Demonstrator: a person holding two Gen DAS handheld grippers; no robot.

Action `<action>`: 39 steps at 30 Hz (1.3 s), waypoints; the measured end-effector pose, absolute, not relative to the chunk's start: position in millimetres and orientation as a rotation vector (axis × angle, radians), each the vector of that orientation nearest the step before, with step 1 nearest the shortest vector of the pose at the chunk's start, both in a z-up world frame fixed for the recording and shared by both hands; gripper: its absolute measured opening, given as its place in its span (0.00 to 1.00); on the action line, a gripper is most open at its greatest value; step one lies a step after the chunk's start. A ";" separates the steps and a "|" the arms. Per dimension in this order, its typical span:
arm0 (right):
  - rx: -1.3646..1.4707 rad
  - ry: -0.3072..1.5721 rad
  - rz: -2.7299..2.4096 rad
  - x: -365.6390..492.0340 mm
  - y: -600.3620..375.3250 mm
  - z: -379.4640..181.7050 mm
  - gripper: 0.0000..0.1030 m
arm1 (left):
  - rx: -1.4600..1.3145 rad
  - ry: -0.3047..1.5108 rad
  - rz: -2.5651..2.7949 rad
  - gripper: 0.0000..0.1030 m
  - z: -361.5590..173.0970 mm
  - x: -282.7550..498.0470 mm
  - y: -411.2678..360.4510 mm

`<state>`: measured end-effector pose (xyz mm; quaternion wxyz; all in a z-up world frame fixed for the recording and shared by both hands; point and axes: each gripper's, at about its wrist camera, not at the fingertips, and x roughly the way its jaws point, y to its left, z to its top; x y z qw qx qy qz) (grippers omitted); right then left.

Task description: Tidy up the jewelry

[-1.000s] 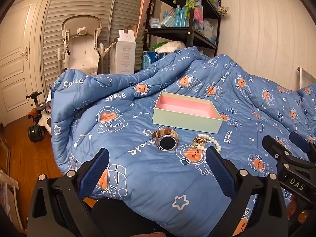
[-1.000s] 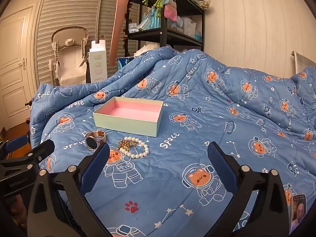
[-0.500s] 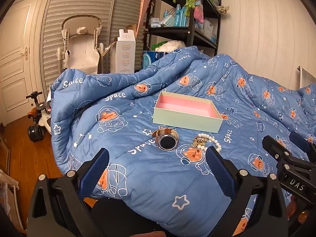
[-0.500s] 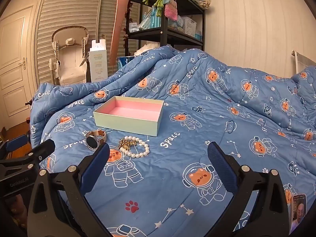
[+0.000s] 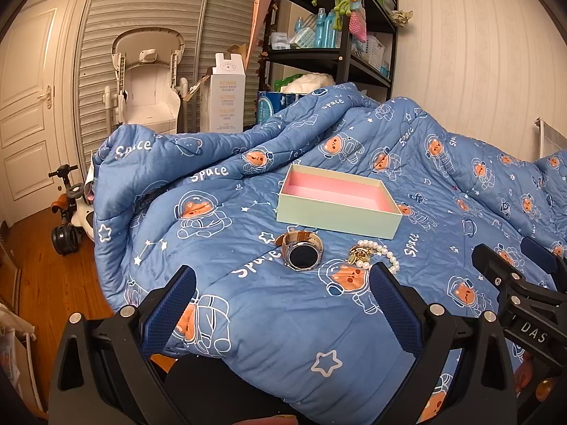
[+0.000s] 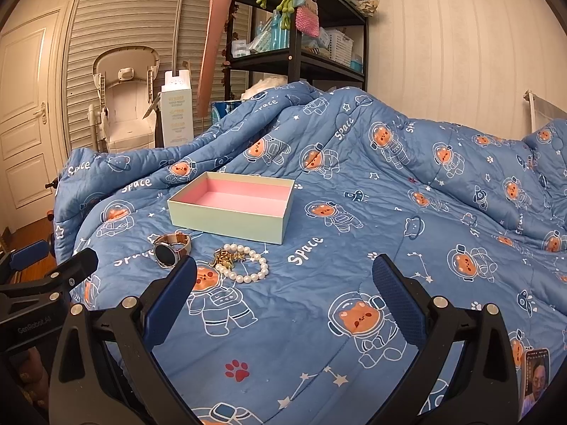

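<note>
An open pale green box with a pink inside [image 5: 338, 203] [image 6: 234, 207] sits on the blue quilt. In front of it lie a rose-gold watch [image 5: 301, 253] [image 6: 170, 249] and a pearl bracelet with a gold charm [image 5: 374, 253] [image 6: 242, 262]. My left gripper [image 5: 281, 299] is open and empty, just short of the watch. My right gripper [image 6: 283, 290] is open and empty, to the right of the bracelet. Each gripper shows at the edge of the other's view.
The blue space-print quilt [image 6: 389, 212] covers the bed and is bunched up behind the box. A black shelf unit [image 5: 333, 53], a white carton [image 5: 228, 95] and a baby chair [image 5: 149, 81] stand beyond the bed. Wood floor and a toy scooter [image 5: 69, 212] are at the left.
</note>
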<state>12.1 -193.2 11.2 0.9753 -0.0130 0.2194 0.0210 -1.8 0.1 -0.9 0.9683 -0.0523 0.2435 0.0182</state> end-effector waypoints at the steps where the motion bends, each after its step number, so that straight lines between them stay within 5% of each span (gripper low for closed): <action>1: -0.027 0.443 0.043 12.2 -193.3 11.0 0.95 | -0.105 0.492 0.037 0.93 -1.0 -1.2 0.0; 39: -0.026 0.446 0.043 12.6 -194.4 11.2 0.95 | -0.106 0.499 0.040 0.93 -1.4 -0.4 3.5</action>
